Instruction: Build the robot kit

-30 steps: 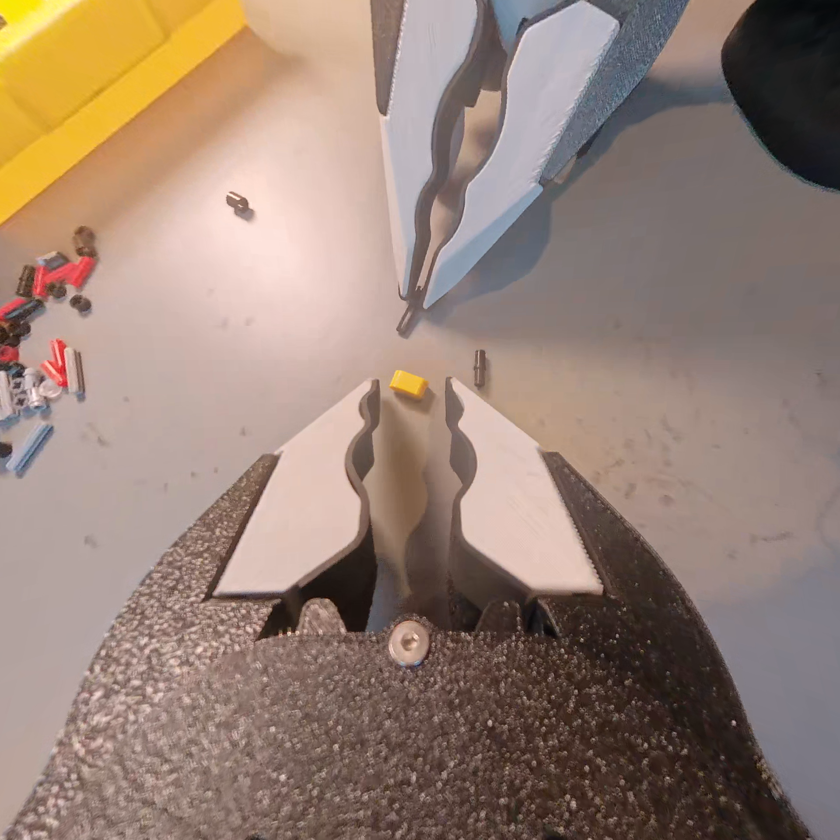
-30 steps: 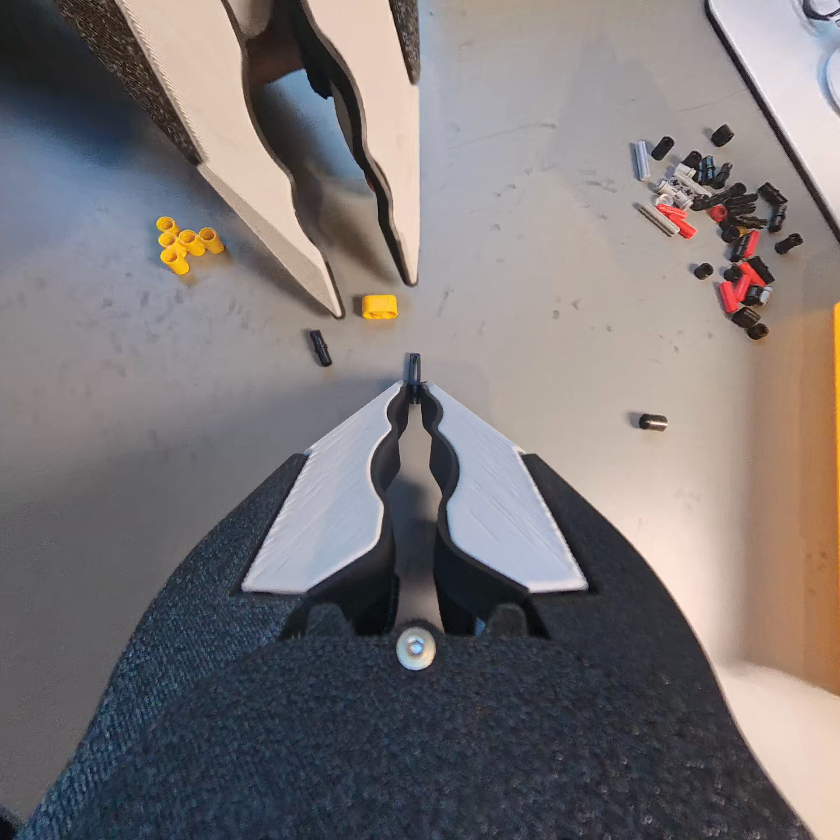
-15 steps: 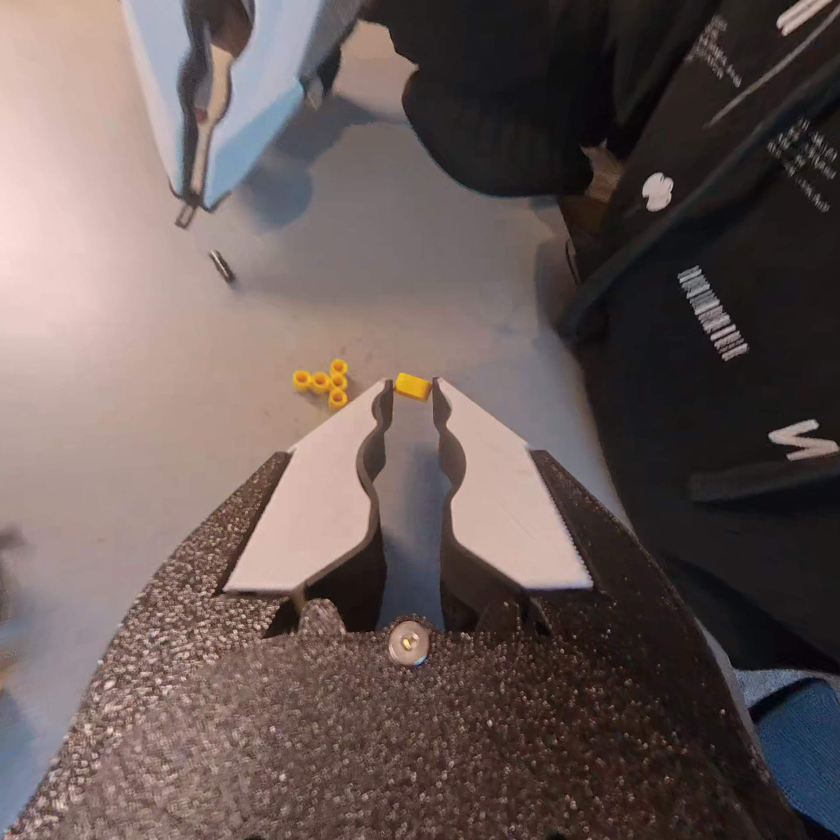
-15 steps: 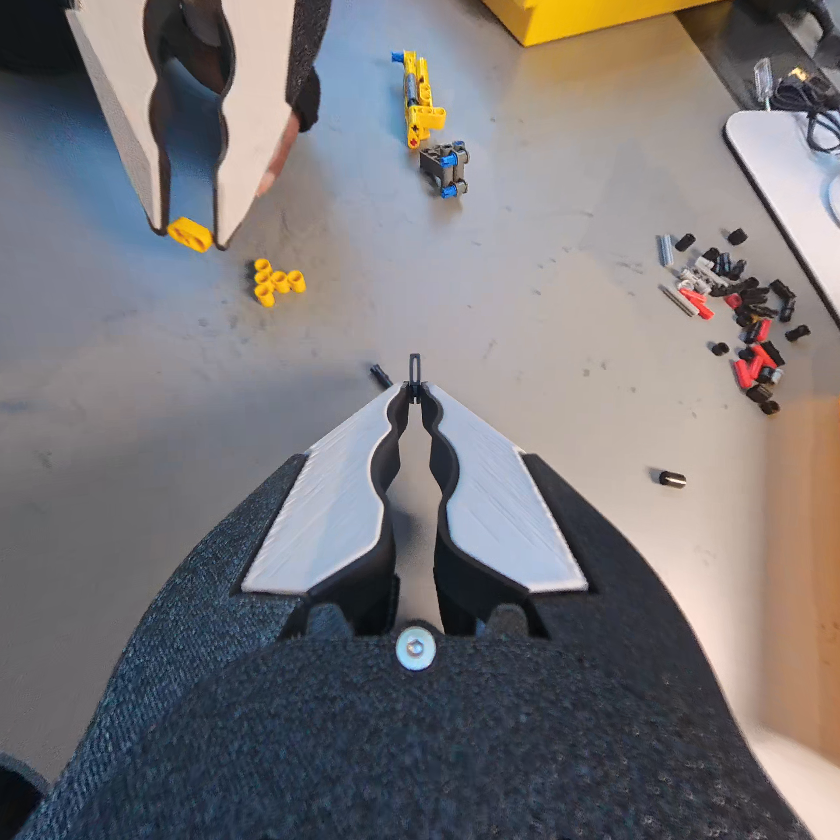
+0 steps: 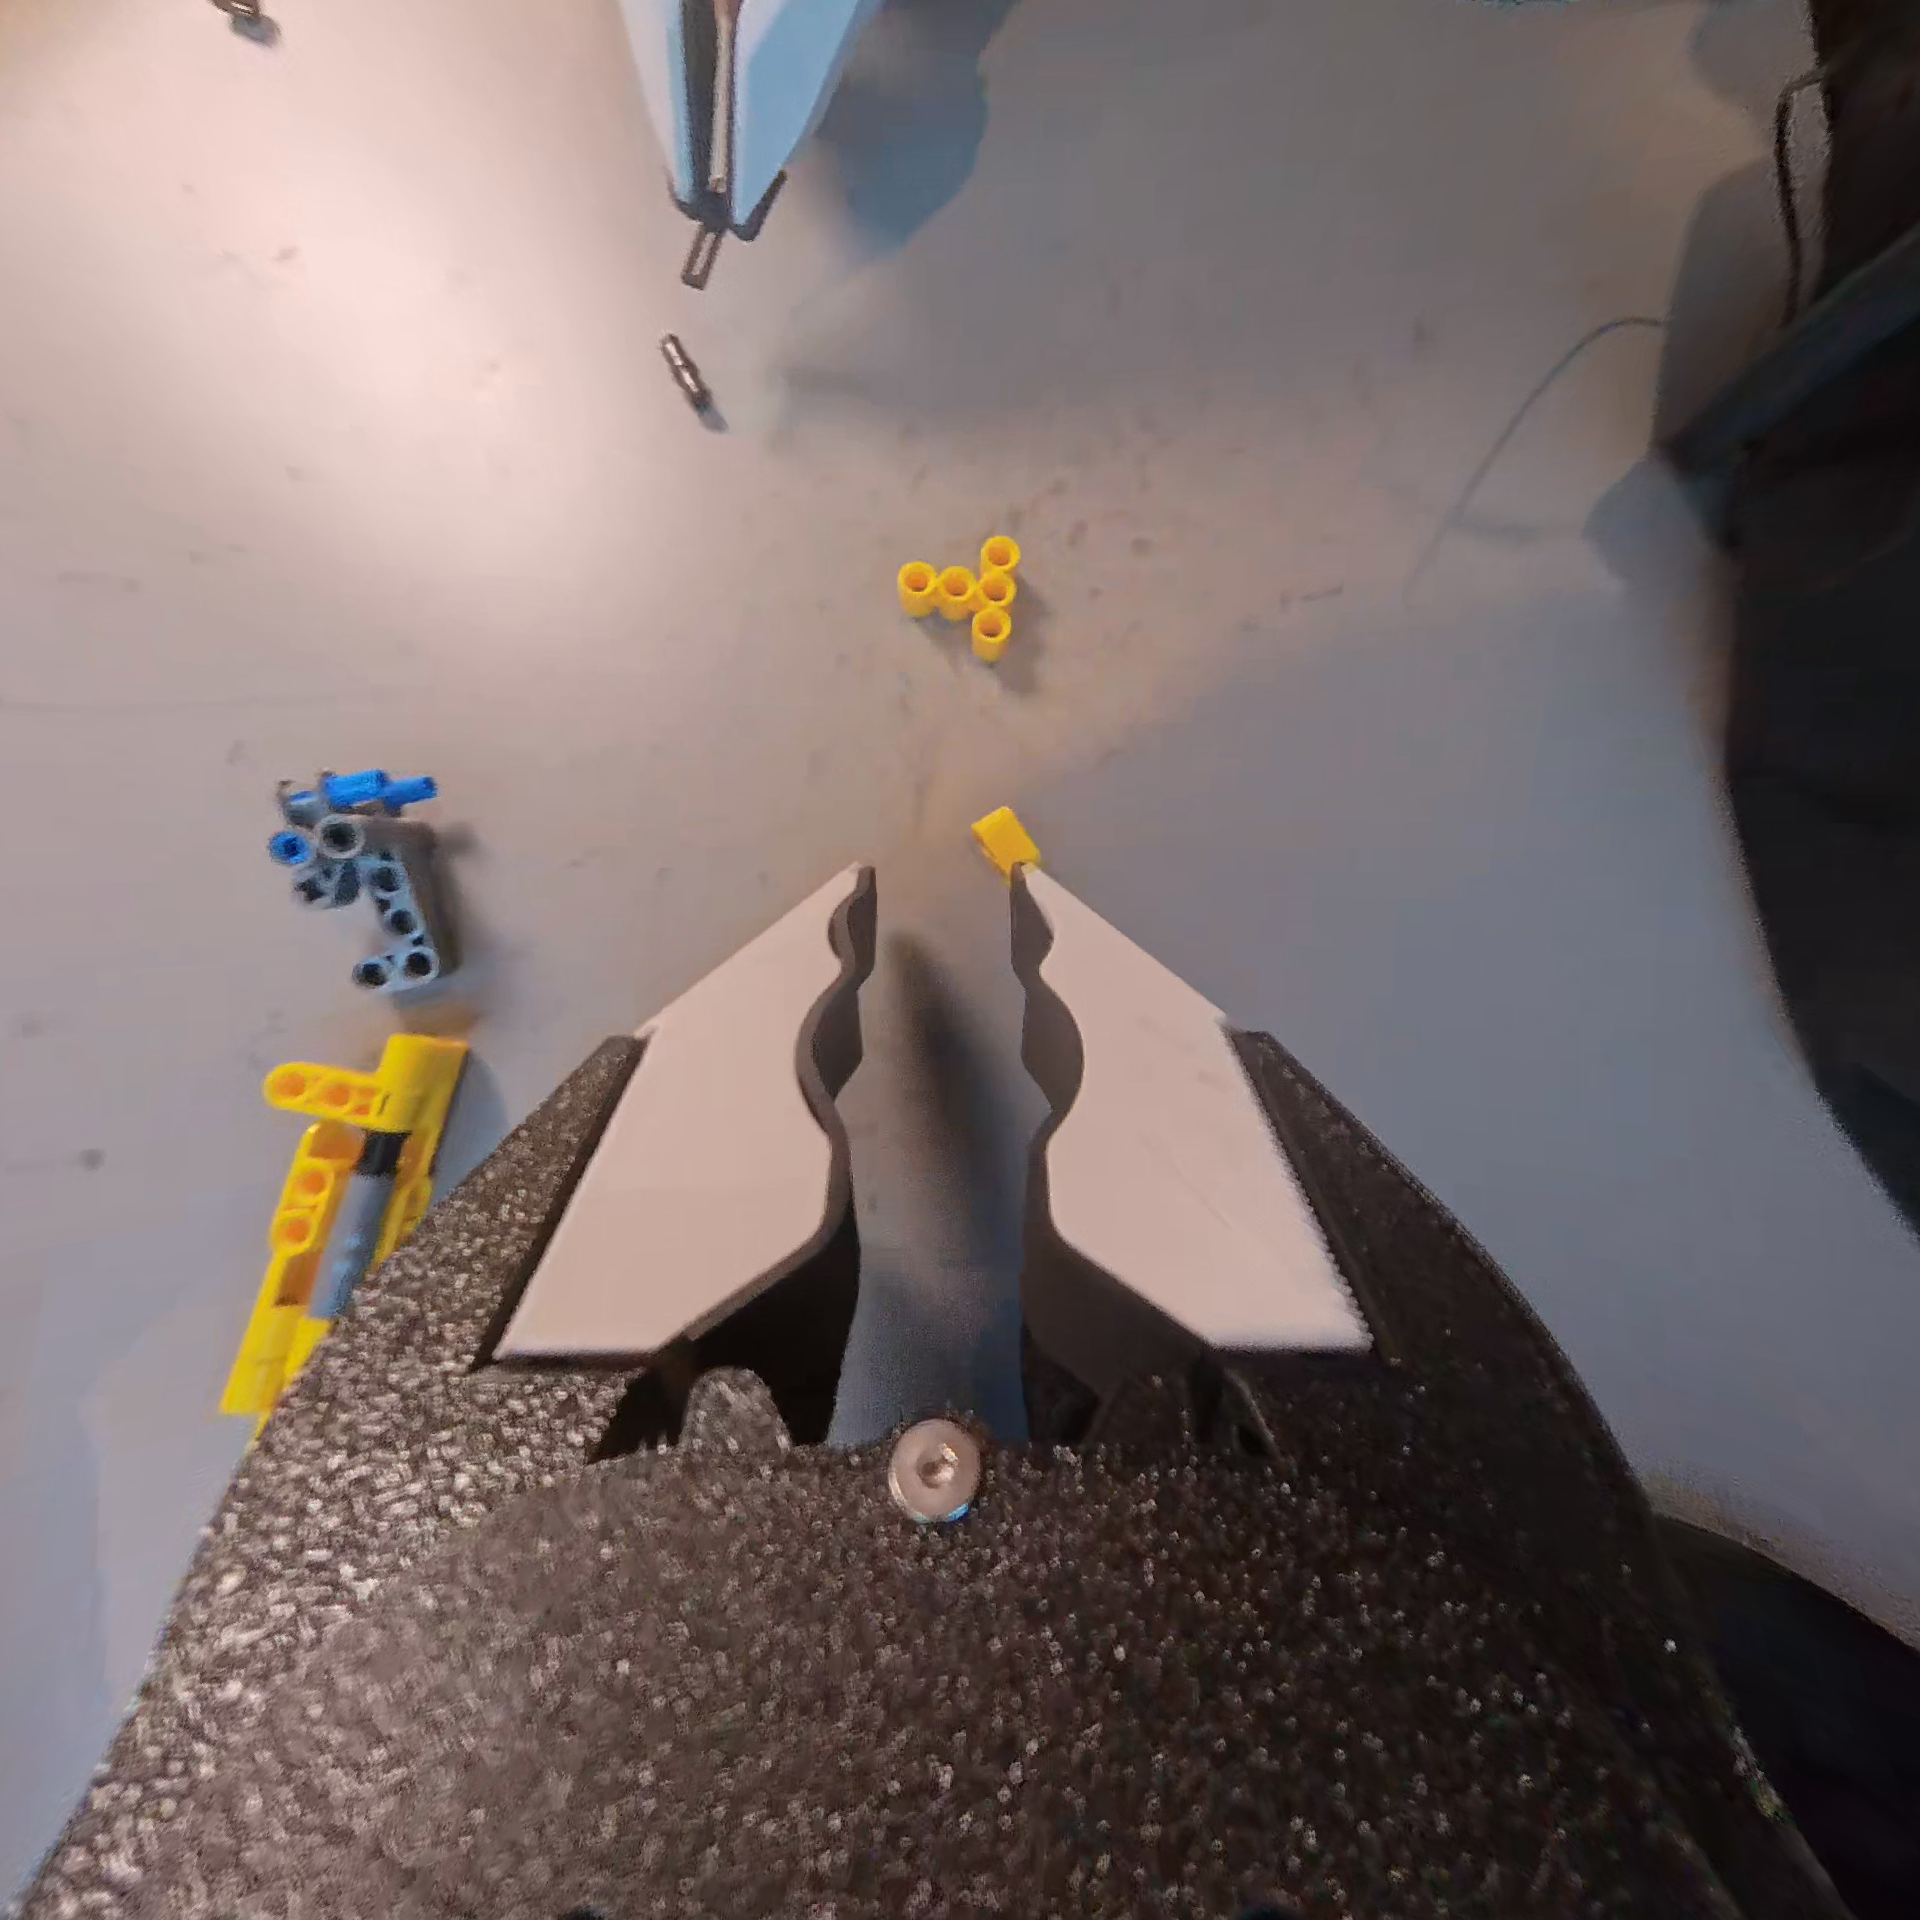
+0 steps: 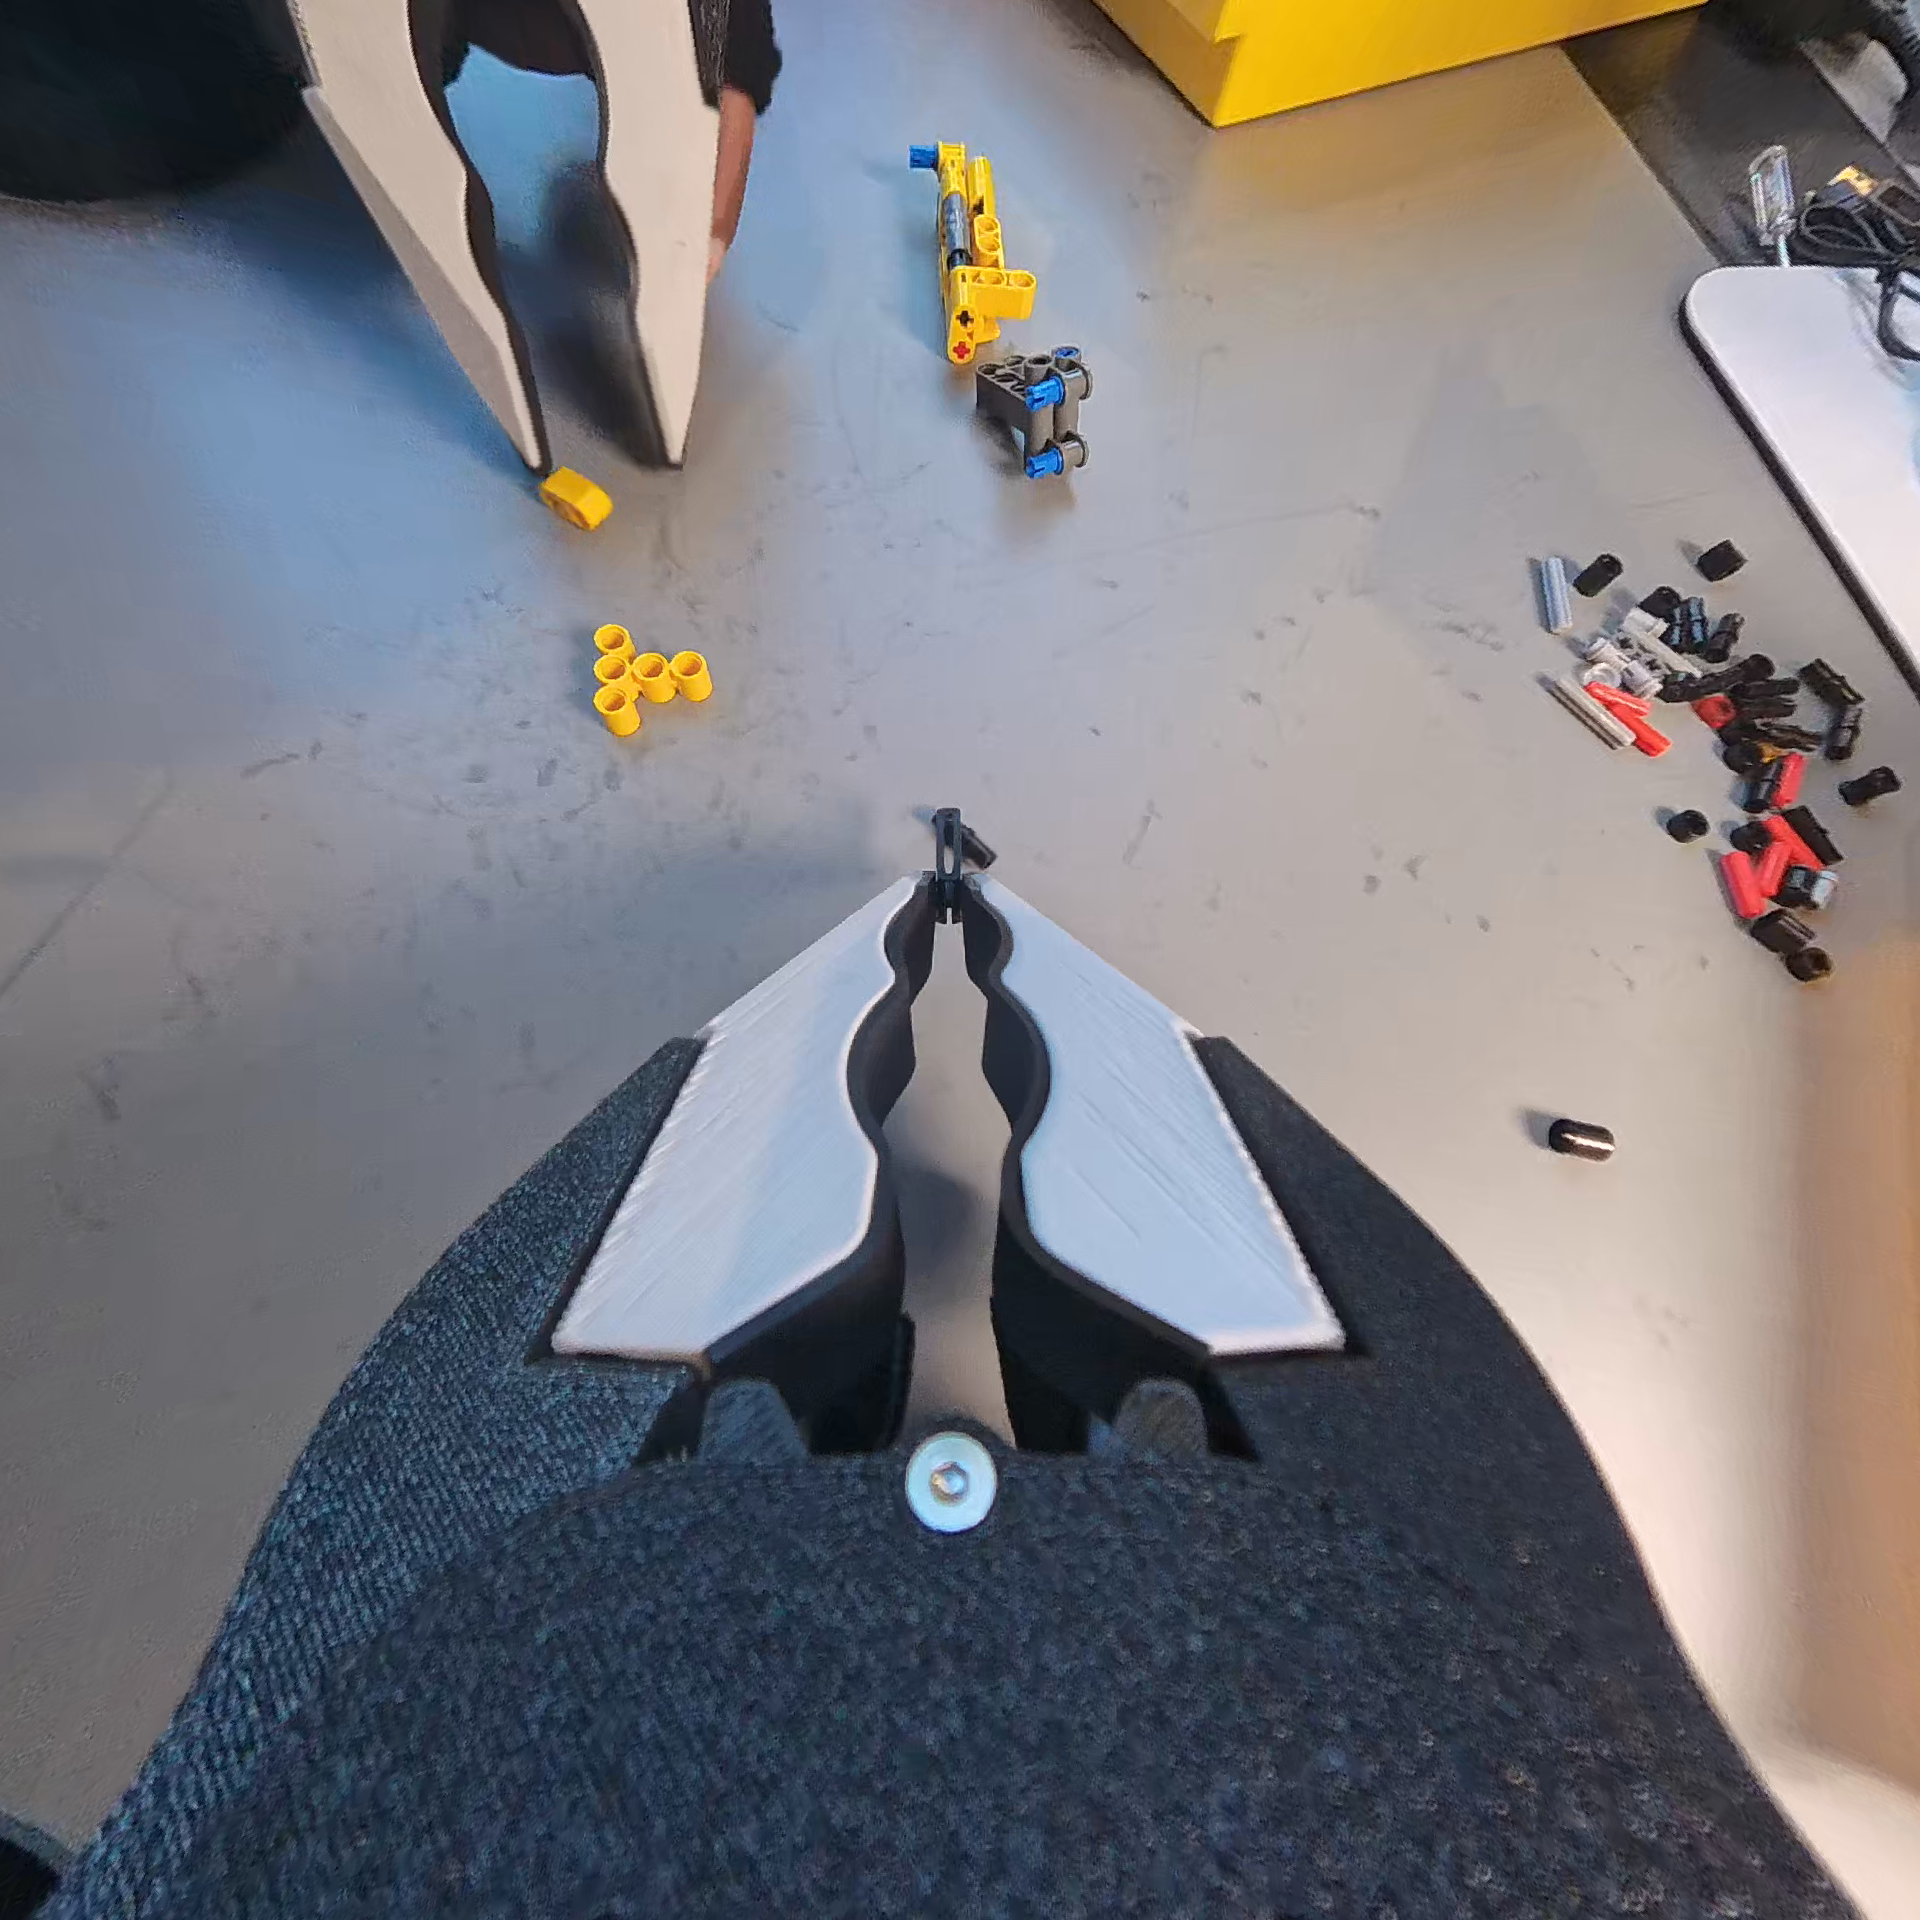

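My left gripper (image 5: pixel 943 878) is open just above the grey table. A small yellow connector (image 5: pixel 1005 836) sits at the tip of its right finger, outside the gap; I cannot tell if it still touches. In the right wrist view the left gripper (image 6: pixel 601 457) stands at the upper left with the connector (image 6: pixel 575 497) under one fingertip. My right gripper (image 6: pixel 945 883) is shut on a thin black pin (image 6: pixel 948 847) that sticks out forward. It also shows at the top of the left wrist view (image 5: pixel 717 197) with the pin (image 5: pixel 701 255).
A yellow T-shaped beam (image 6: pixel 646 677) lies between the grippers. A loose black pin (image 5: pixel 688 372) lies near the right gripper. A grey and blue assembly (image 6: pixel 1034 400), a yellow assembly (image 6: pixel 971 249), a pile of pins (image 6: pixel 1725 727), a yellow box (image 6: pixel 1351 52) and a white board (image 6: pixel 1818 416) are around. Across from one pair of fingers to the other is roughly 15 cm.
My left gripper closed on the yellow connector, carried it away past the T-shaped beam, then opened; the connector now sits off its right fingertip. The right gripper kept hold of the pin.
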Demonstrator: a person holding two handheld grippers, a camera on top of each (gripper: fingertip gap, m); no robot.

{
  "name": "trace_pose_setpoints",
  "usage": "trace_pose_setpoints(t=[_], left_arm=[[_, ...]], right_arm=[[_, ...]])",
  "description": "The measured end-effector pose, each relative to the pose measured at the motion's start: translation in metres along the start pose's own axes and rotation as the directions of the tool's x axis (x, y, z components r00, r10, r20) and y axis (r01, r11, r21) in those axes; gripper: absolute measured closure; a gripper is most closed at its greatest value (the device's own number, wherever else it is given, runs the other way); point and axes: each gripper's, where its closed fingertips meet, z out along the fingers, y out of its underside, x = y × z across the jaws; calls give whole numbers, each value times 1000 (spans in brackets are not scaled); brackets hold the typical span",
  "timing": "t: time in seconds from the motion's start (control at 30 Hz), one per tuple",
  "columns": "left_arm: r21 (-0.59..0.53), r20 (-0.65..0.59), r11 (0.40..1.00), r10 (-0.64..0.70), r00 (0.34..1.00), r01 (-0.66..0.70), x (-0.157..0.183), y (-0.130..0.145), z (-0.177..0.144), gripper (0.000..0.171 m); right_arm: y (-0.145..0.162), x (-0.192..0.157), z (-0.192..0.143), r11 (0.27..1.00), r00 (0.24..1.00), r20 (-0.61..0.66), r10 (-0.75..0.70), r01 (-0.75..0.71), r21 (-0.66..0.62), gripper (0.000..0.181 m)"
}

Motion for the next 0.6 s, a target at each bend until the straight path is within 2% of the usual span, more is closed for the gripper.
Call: trace_pose_setpoints(t=[0.07,0.17,0.37,0.6], left_arm=[[9,58,1000,11,998,-11,-3,-1,-6,148],[35,87,998,55,995,-58,11,-8,-9,151],[-4,143,995,100,985,-101,21,-4,5,158],[15,139,1000,25,990,-27,11,-6,5,159]], right_arm=[[0,0,0,1000,1000,-1,-1,1,-1,177],[1,0,-1,1000,1000,1,0,0,0,177],[4,-2,2,1000,1000,17,3,-3,-9,177],[3,-3,0,1000,1000,11,-9,9,-14,177]])
